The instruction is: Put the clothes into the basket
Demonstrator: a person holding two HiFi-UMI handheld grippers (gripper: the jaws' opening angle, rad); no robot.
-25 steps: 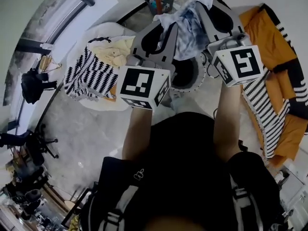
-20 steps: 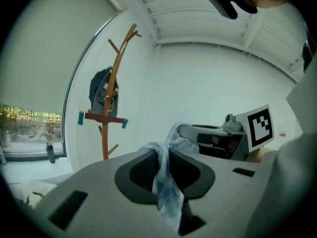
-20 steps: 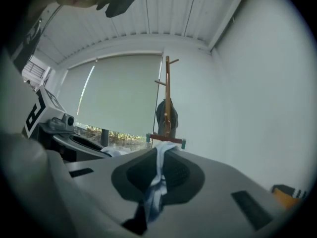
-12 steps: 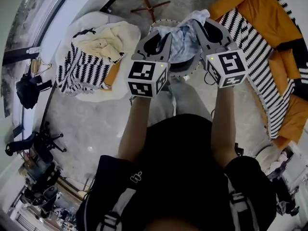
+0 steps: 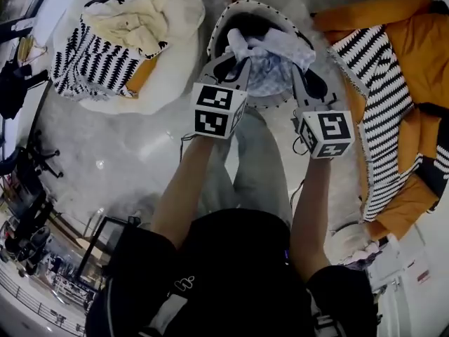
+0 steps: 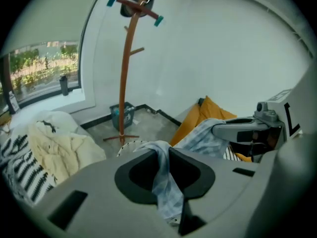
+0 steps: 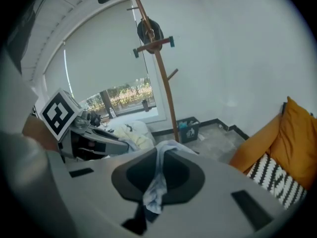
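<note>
**A:** What have the jaws got?

**B:** The left gripper [image 6: 164, 151] is clamped on a fold of the pale blue garment [image 5: 270, 62]. The right gripper [image 7: 158, 155] is pinched tight on another edge of it.

**A:** And where is the garment?

**B:** It is spread between the two grippers, over the mouth of the basket [image 5: 219, 27] on the floor. A white beanbag [image 5: 175, 76] lies to the left and orange cushions [image 5: 414, 41] to the right.

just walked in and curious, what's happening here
A person holds a gripper in each hand. The left gripper and the right gripper are both shut on one pale blue garment, holding it right over the basket, not yet released. More clothes lie on the white beanbag to the left.
</note>
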